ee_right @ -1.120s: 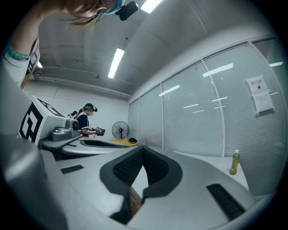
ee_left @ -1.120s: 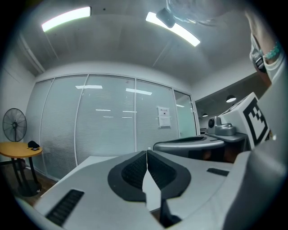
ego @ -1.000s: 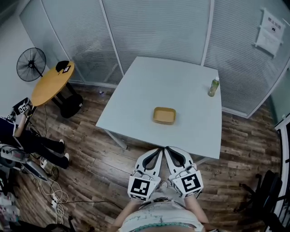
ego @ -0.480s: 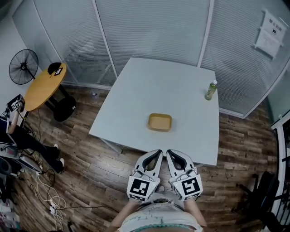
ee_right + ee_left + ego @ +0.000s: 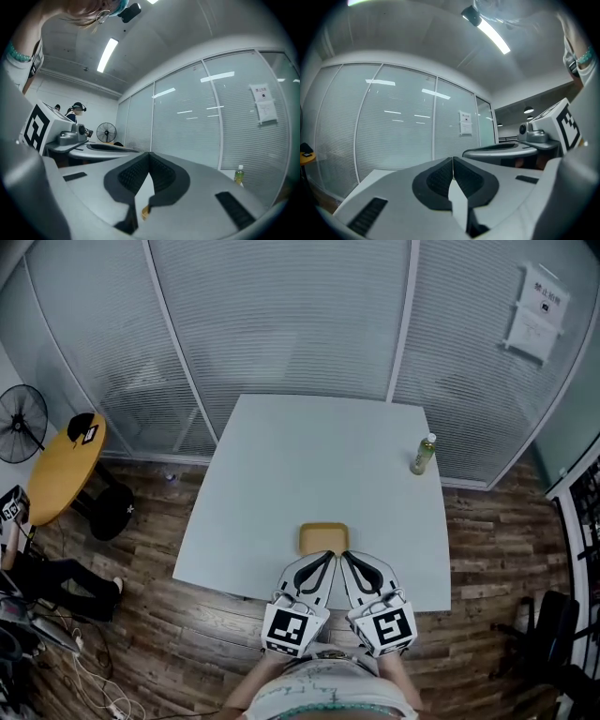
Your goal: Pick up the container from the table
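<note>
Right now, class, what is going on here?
A person holds the left claw and right claw side by side at the near edge of the white table, both shut and empty. The yellow container lies on it just ahead of their tips, not gripped. A green bottle stands far right.
</note>
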Demonstrator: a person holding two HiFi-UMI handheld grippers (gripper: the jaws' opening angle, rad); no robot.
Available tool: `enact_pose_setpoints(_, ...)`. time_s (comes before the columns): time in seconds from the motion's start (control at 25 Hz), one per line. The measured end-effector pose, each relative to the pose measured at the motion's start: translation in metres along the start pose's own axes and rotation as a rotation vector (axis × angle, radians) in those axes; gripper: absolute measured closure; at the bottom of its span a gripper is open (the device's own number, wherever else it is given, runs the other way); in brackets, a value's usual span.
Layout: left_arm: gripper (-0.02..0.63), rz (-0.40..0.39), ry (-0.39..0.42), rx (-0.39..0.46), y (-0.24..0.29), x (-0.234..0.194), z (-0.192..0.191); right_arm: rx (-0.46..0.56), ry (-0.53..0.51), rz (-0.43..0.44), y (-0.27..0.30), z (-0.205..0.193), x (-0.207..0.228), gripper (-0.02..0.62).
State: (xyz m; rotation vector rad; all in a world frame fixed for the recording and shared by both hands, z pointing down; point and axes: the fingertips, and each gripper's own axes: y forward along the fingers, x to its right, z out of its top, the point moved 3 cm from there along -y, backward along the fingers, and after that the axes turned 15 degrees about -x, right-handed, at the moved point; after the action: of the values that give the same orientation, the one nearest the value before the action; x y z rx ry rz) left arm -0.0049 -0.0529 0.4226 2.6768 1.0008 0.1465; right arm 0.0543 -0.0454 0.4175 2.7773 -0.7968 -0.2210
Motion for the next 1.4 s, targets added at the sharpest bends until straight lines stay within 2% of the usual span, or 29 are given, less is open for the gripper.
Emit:
enact_pose_setpoints(0.28, 0.591, -0.058, 0.006, -0.023, 0.03, -0.047, 0.007, -0.017, 0.035, -0.037, 0.056, 0.011, 0.012, 0.602)
enact_pose_setpoints(0.64, 0.591, -0.069, 0.021, -0.028, 0.047, -0.089, 0.003, -0.03, 0.055, -0.059, 0.099, 0.009, 0.019, 0.601)
enact_pose_setpoints(0.92, 0.591, -0.065, 0.004, -0.037, 0.059, -0.094, 0.004, -0.054, 0.059, -0.044, 0.107, 0.007, 0.032, 0.601)
enact_pose_setpoints(1.16, 0.591, -0.012, -0.026, -0.024, 0.062, -0.082, 0.015, -0.054, 0.006, 0.017, 0.102, 0.02, 0.044, 0.601)
enact_pose_setpoints(1.4, 0.591, 0.04, -0.021, -0.019, 0.072, -0.076, 0.023, -0.032, -0.023, 0.069, 0.1, 0.027, 0.058, 0.601)
